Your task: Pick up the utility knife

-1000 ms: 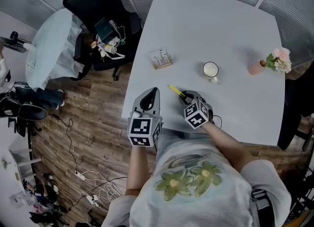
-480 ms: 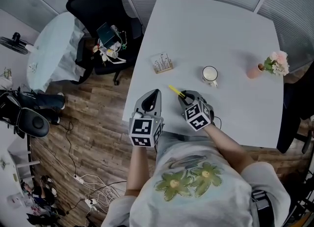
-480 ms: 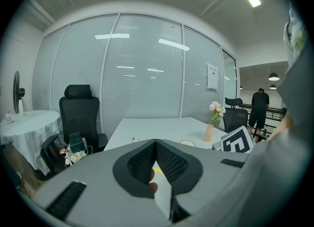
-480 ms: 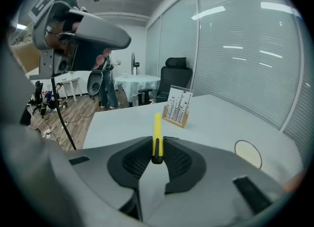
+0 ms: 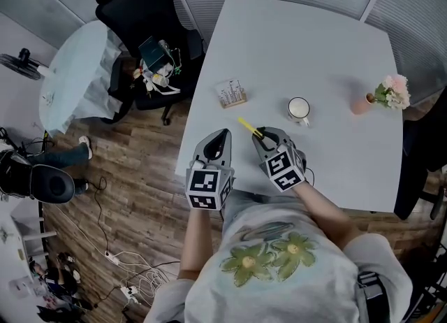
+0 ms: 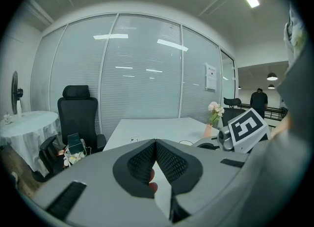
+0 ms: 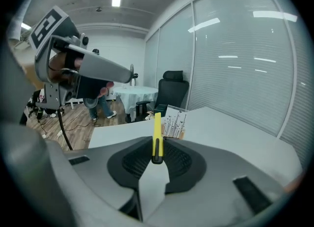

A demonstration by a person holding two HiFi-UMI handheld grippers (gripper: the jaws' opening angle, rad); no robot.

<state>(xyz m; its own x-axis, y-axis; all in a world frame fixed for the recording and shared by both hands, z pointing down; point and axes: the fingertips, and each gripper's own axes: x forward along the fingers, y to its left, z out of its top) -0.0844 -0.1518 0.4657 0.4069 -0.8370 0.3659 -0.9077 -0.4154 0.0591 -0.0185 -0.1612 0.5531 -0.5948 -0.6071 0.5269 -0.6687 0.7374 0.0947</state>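
My right gripper (image 5: 261, 136) is shut on the yellow utility knife (image 5: 247, 127) and holds it above the white table (image 5: 328, 70). In the right gripper view the utility knife (image 7: 157, 140) stands pinched between the black pads, its yellow body sticking out past the right gripper (image 7: 156, 158). My left gripper (image 5: 218, 138) hovers over the table's near left edge, beside the right one. In the left gripper view the left gripper (image 6: 155, 147) has its pads met at the tips with nothing between them.
A white mug (image 5: 299, 109) stands past the right gripper. A small card holder (image 5: 231, 94) sits to the left of it. A pink vase with flowers (image 5: 385, 94) is at the table's right. A black office chair (image 5: 143, 14) and a round covered table (image 5: 75, 73) stand left.
My right gripper has risen with the utility knife, lifting it off the table. The left gripper has stayed put.
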